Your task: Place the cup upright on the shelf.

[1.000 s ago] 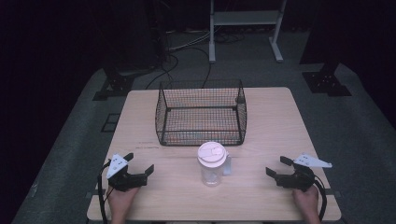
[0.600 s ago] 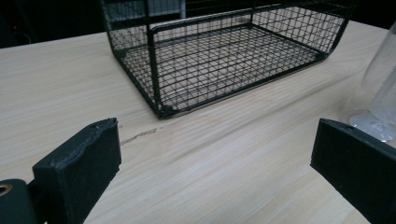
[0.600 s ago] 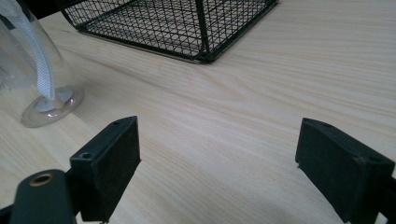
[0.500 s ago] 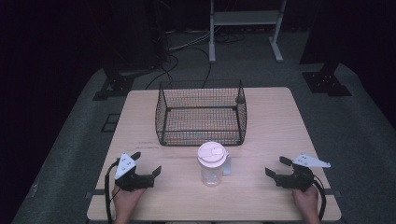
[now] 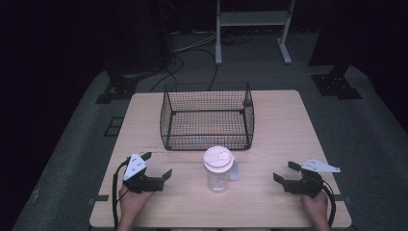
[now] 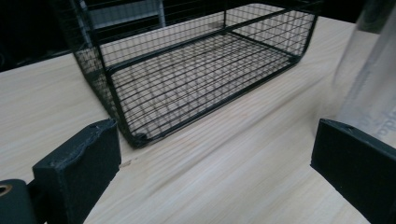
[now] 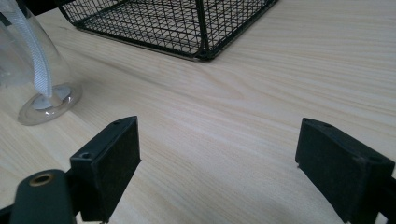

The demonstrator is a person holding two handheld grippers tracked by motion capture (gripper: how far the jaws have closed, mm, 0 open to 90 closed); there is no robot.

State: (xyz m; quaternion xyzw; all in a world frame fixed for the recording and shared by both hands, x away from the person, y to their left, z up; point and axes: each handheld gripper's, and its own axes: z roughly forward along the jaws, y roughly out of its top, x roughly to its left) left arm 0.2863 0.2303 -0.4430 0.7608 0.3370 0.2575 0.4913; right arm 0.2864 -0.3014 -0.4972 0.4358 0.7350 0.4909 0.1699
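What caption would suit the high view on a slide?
Two open hand-held tongs, left and right, flank a lidded clear cup before a wire basket.

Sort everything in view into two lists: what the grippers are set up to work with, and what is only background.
Likely in play:
clear cup with white lid
wire basket
left gripper, open
right gripper, open

Background:
white metal stand
floor cables

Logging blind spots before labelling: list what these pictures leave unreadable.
- Clear jug, left gripper view: its top and right side are cut off by the frame edge.
- Jug, right gripper view: just the base and white strap show; the rest is cut off at the left edge.
- Print on the jug wall, left gripper view: blurred, unreadable.
- Wire basket, both gripper views: far side cropped.
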